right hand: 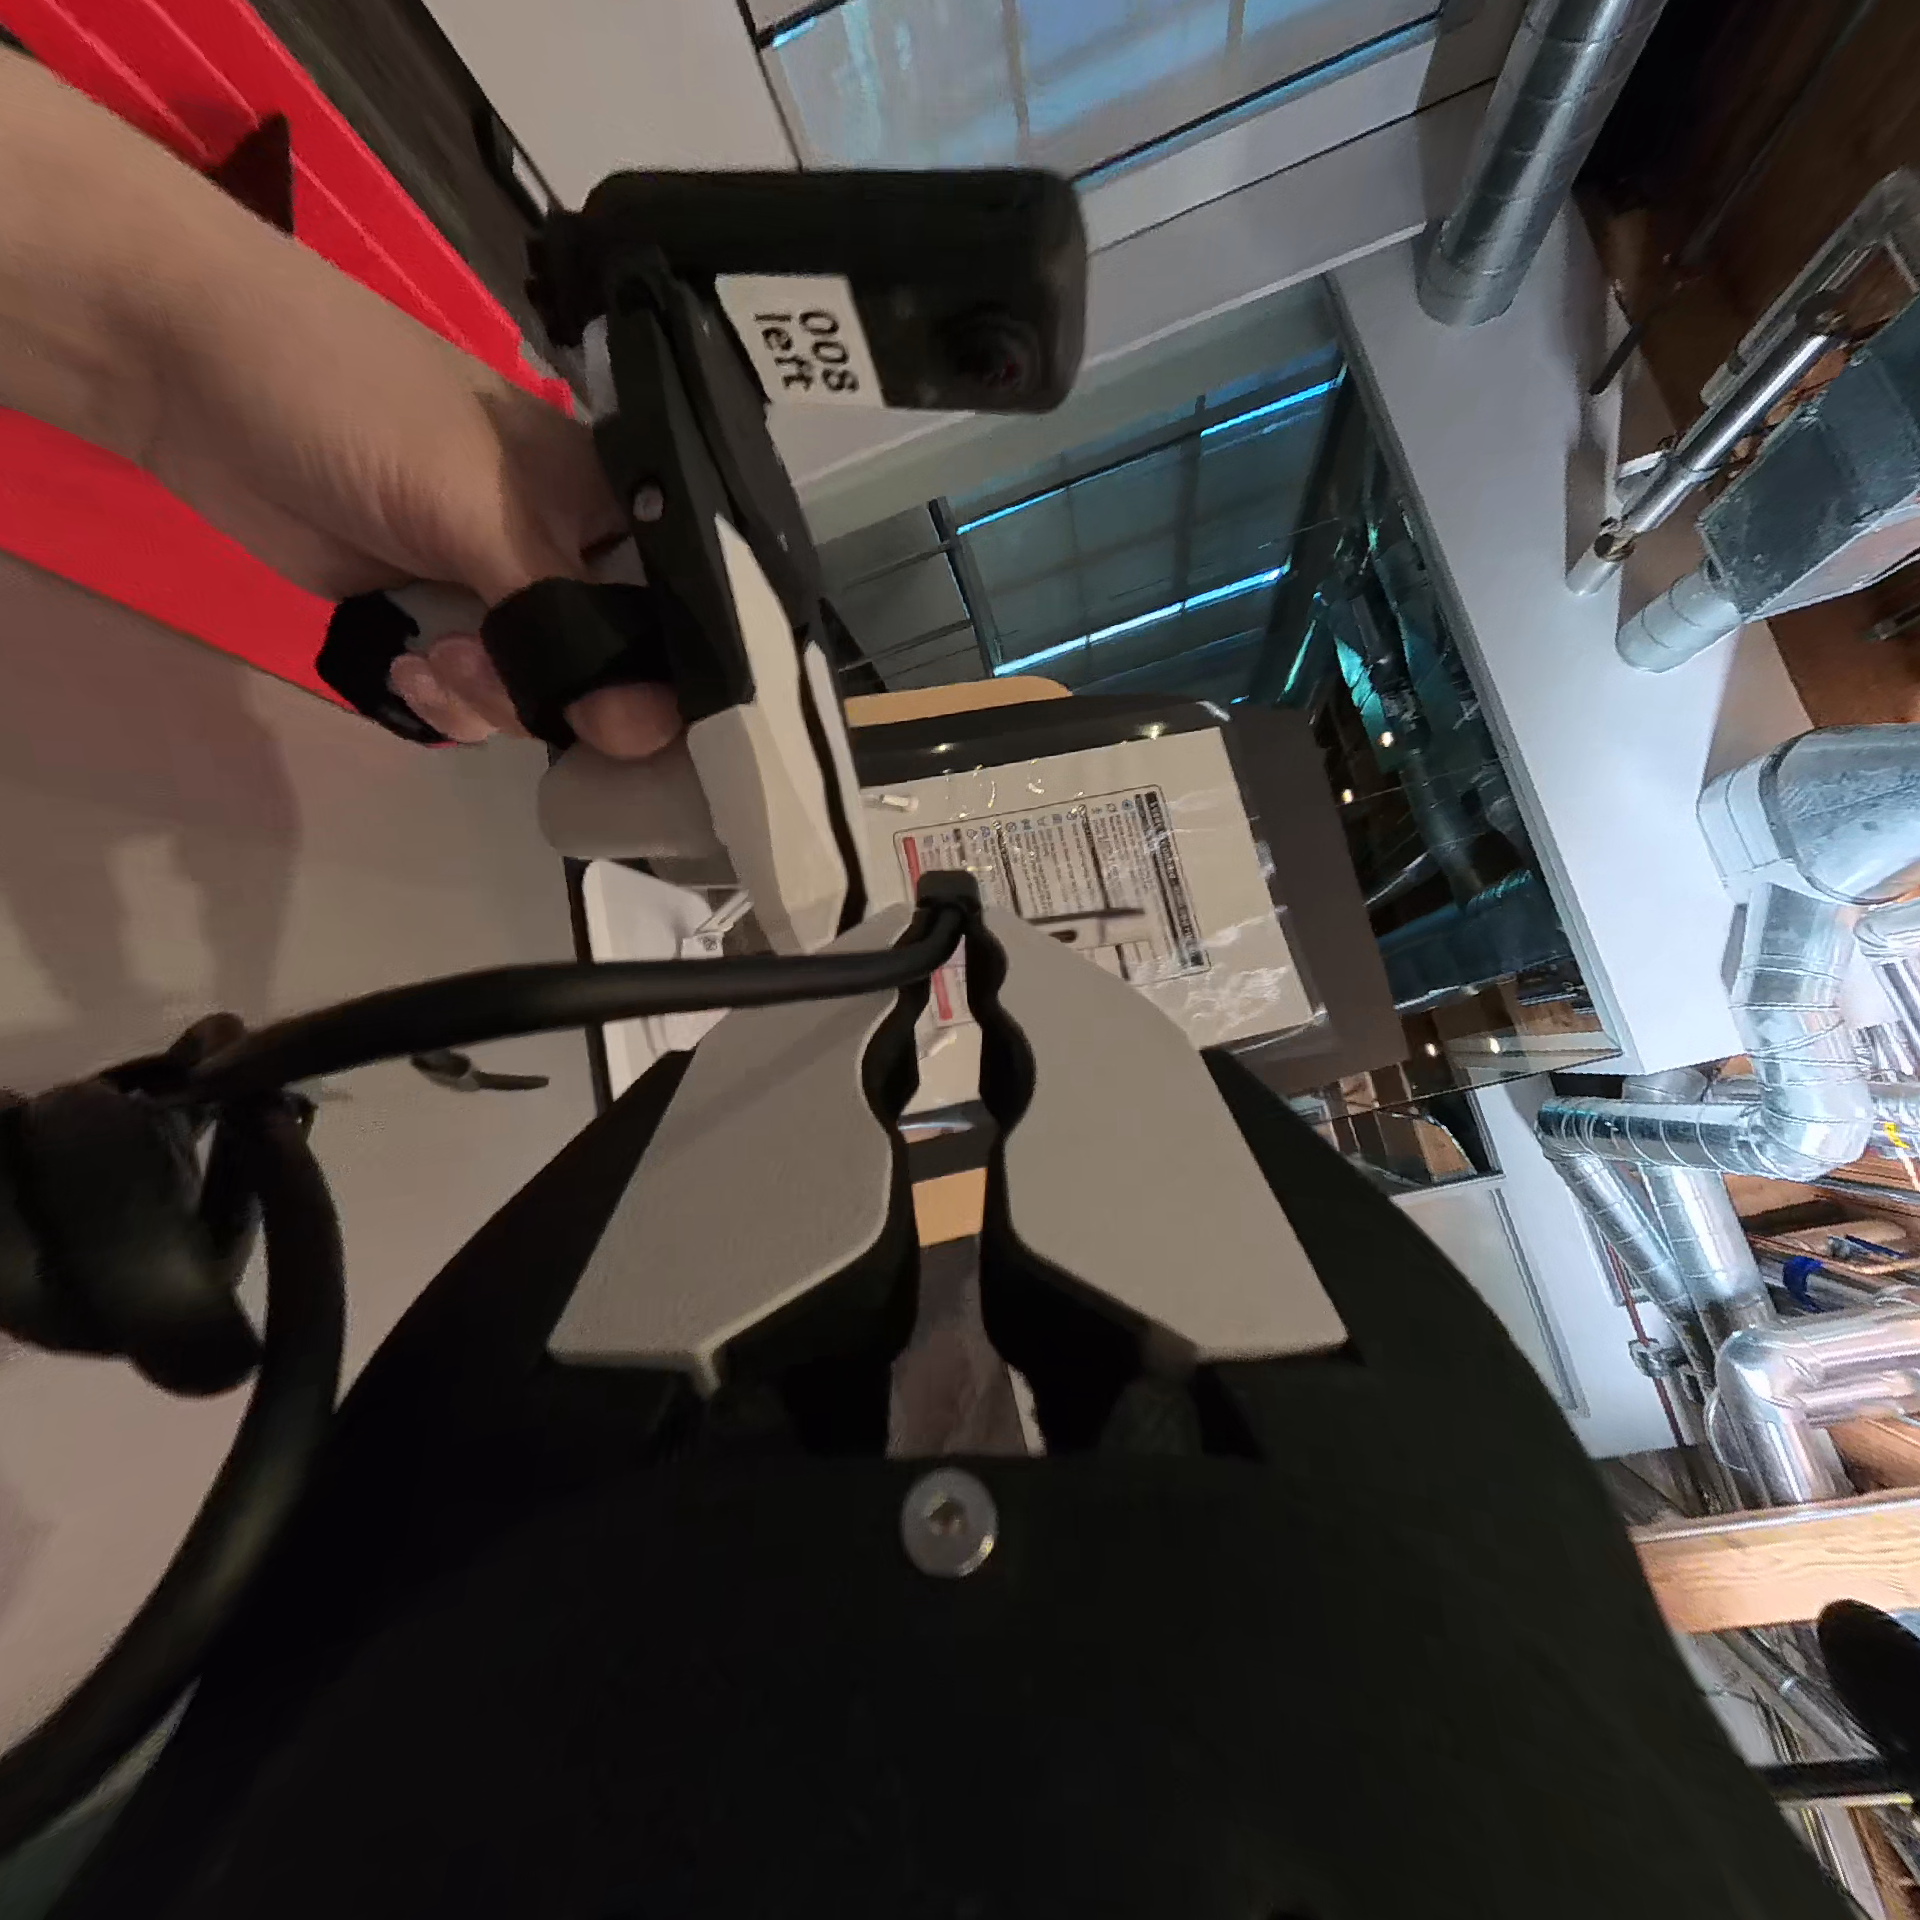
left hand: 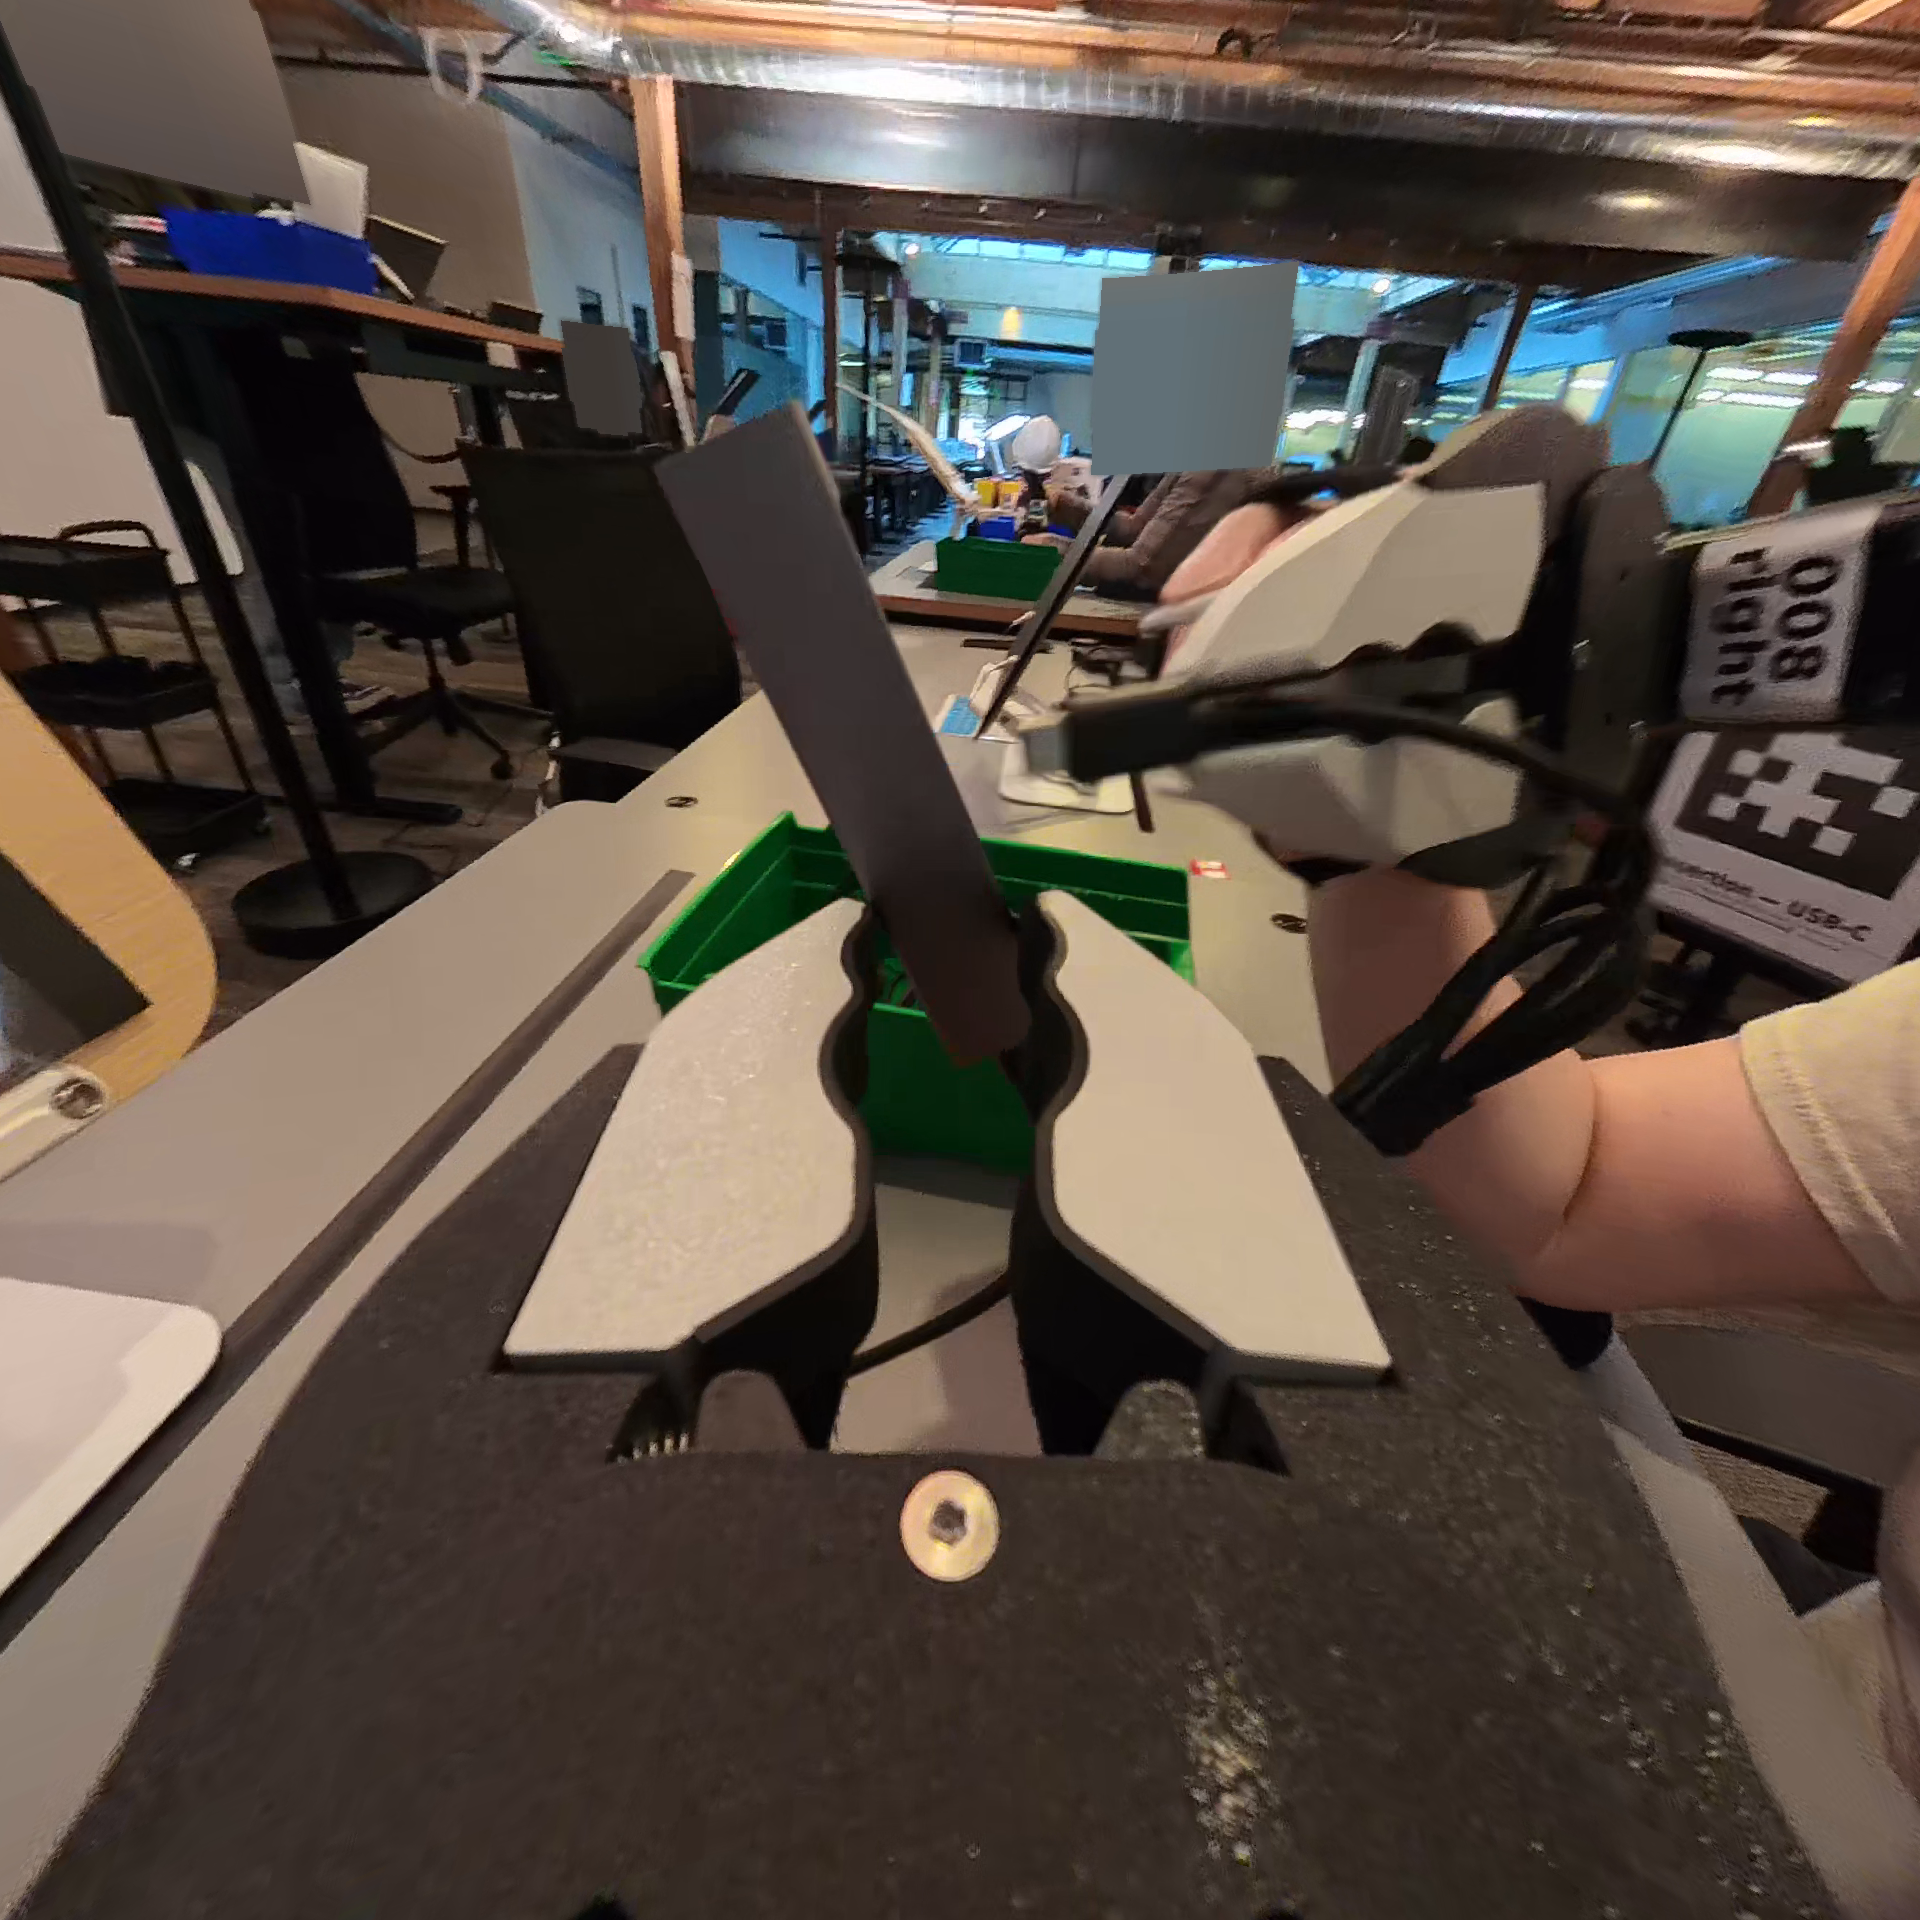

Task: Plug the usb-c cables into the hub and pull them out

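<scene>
The left gripper (left hand: 1023,961) is pinching the flat dark-grey slab-shaped hub (left hand: 831,707) upright, while at its two o'clock the closed right gripper (right hand: 961,951) is gripping the still-unplugged black usb-c cable (left hand: 1122,732), so every insertion and removal appears outstanding.

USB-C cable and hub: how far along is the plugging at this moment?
Done: both pieces are picked up. The left gripper is shut on the hub, a dark flat bar held over the green bin. In hand: the right gripper is shut on the cable, whose plug is still apart from the hub. Left: plugging in, then pulling out.
</scene>
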Tool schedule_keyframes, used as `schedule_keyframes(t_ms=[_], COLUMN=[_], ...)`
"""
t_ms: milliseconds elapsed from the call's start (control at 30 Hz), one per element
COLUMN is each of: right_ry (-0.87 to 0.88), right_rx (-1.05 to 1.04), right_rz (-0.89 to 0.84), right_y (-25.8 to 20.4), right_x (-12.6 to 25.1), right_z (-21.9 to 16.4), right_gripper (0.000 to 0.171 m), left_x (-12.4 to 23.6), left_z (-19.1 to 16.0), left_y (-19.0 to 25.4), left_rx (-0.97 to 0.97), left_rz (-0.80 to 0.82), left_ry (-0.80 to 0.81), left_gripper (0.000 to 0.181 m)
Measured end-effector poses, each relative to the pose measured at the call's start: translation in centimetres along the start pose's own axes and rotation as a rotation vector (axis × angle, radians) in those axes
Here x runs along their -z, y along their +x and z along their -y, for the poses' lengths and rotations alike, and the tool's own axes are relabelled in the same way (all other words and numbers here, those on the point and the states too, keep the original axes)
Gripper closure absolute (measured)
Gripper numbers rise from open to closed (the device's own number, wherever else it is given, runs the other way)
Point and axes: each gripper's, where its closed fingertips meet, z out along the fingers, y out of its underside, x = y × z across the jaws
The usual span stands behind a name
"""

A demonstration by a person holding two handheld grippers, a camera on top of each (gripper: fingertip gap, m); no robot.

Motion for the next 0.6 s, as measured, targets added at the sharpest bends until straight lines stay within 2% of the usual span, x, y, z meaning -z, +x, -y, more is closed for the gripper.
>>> schedule_keyframes(t_ms=[133,600], right_ry=[-0.003,-0.027], right_rx=[-0.005,-0.031], right_rz=[0.027,0.117], right_y=[0.2,-0.9], right_x=[1.2,1.0], right_z=[0.0,-0.9], right_gripper=[0.164,0.164], left_x=[0.3,0.2], left_z=[0.1,-0.2], left_y=[0.1,1.2], left_rx=[-0.003,-0.098], left_rz=[-0.007,-0.016], left_ry=[-0.009,-0.069], left_gripper=[0.156,0.157])
